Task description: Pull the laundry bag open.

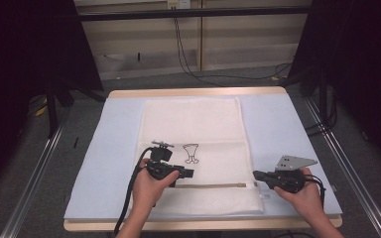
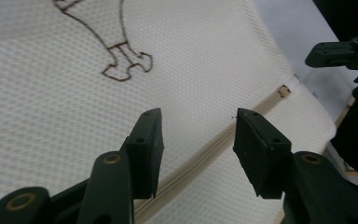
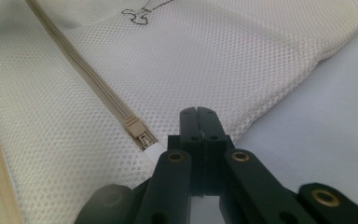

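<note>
A flat mesh bag [image 1: 193, 148] covers the middle of the counter [image 1: 278, 124], with bare padded strips open on both sides and nothing upright blocking passage.

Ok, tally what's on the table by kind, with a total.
Mesh bags: 1
Zippers: 1
Claws: 2, left claw open over the bag, right claw shut by the zipper pull
Blue mats: 1
Total: 5

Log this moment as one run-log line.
left gripper: open, above zipper | right gripper: shut, empty, beside zipper pull | mesh bag: flat, zipped
</note>
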`<state>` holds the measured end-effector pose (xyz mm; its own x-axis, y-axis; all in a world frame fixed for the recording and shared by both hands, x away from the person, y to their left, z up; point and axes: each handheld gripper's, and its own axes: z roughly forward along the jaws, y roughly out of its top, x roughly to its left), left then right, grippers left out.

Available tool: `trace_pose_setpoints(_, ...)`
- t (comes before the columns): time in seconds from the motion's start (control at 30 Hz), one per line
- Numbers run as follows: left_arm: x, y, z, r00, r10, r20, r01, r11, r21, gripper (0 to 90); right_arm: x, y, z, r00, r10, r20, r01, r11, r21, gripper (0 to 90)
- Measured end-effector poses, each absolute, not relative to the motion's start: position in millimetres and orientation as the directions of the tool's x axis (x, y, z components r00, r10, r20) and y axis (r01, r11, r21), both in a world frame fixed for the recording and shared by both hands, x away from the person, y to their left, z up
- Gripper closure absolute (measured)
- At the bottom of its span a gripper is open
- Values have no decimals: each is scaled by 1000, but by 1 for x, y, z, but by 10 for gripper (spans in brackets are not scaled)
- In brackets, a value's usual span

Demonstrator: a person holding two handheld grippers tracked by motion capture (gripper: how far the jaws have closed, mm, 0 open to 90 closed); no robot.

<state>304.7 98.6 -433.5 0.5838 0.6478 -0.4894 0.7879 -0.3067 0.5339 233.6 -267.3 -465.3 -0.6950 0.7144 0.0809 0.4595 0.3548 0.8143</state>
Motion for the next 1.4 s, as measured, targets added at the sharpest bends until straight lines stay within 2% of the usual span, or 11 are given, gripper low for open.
trace_pose_setpoints(0.4, 303, 58, -438, 616, 574, -540, 783, -367, 503, 526, 229, -264, -468, -710, 701, 71, 453, 376, 808, 900)
trace_pose_setpoints(0.63, 302, 40, -437, 619, 563, -547, 781, -369, 504, 523, 228, -265, -469, -710, 700, 77, 456, 374, 808, 900)
trace_pose_setpoints(0.77, 302, 27, -440, 611, 536, -582, 790, -371, 487, 529, 229, -265, -469, -712, 698, 75, 455, 378, 806, 900)
trace_pose_setpoints(1.4, 299, -7, -454, 591, 550, -590, 806, -416, 420, 602, 228, -261, -474, -727, 683, 71, 459, 406, 790, 900)
